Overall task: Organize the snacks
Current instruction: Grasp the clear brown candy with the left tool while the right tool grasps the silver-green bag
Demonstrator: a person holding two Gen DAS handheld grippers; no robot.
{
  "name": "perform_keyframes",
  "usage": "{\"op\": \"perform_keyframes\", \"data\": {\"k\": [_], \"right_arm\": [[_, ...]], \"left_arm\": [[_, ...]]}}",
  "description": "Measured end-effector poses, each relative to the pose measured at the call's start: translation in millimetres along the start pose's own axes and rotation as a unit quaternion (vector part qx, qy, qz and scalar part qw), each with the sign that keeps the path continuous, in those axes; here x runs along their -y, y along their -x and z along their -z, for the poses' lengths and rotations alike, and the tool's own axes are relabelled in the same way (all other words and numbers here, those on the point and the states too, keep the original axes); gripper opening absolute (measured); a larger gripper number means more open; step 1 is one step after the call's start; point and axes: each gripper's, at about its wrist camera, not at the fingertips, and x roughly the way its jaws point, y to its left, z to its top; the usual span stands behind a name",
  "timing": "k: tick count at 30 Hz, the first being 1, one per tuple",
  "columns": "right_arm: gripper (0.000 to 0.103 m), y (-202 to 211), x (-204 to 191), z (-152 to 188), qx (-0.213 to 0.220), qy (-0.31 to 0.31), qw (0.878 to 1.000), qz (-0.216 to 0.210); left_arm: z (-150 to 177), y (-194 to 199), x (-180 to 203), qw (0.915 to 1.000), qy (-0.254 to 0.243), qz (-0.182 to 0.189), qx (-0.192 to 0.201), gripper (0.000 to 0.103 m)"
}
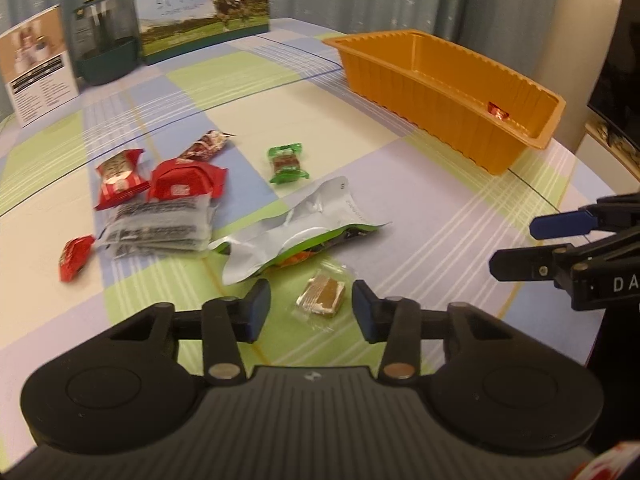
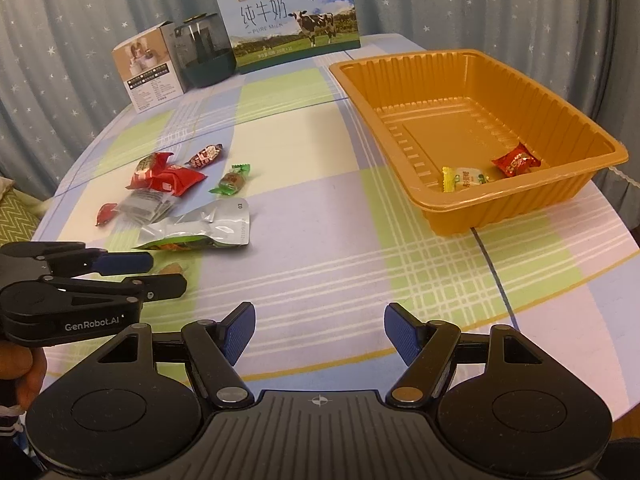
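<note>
My left gripper (image 1: 311,309) is open, its fingers on either side of a small clear-wrapped brown snack (image 1: 322,295) on the table. Beyond it lie a silver pouch (image 1: 296,232), a green candy (image 1: 286,163), red packets (image 1: 182,184), grey sachets (image 1: 160,226) and a small red candy (image 1: 74,256). The orange tray (image 2: 568,184) stands at the right and holds a yellow candy (image 2: 464,178) and a red candy (image 2: 515,161). My right gripper (image 2: 320,332) is open and empty over bare tablecloth. It also shows in the left wrist view (image 1: 516,244).
A milk carton box (image 2: 290,34), a dark container (image 2: 204,56) and a small white box (image 2: 150,68) stand at the table's far edge before a curtain. A dark screen (image 1: 624,60) is at the far right. The left gripper (image 2: 164,272) shows in the right wrist view.
</note>
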Motion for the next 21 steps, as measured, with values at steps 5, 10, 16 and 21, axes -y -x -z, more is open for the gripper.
{"op": "perform_keyframes", "data": {"k": [5,10,16,21], "right_arm": [[0.072,-5.7,-2.4,-1.5,-0.002,0.007,1.0,-0.004],[0.072,-10.6,-10.9,-5.2,0.0,0.03,0.999,-0.022],[0.072,-25.0,-37.8,-12.8,0.006,0.107,0.993,-0.051],[0.072,-42.0,-68.0,-23.1,0.02,0.211,0.975,-0.065]], "left_arm": [[-0.4,-2.6,5.6,0.9999,-0.015,0.005,0.0,0.02],[6.3,7.1,2.7,0.9999,0.004,-0.008,-0.004,0.019],[19.8,27.0,-21.7,0.9968,0.063,-0.05,0.001,0.019],[24.8,37.2,-42.8,0.9926,0.101,-0.066,0.011,0.019]]}}
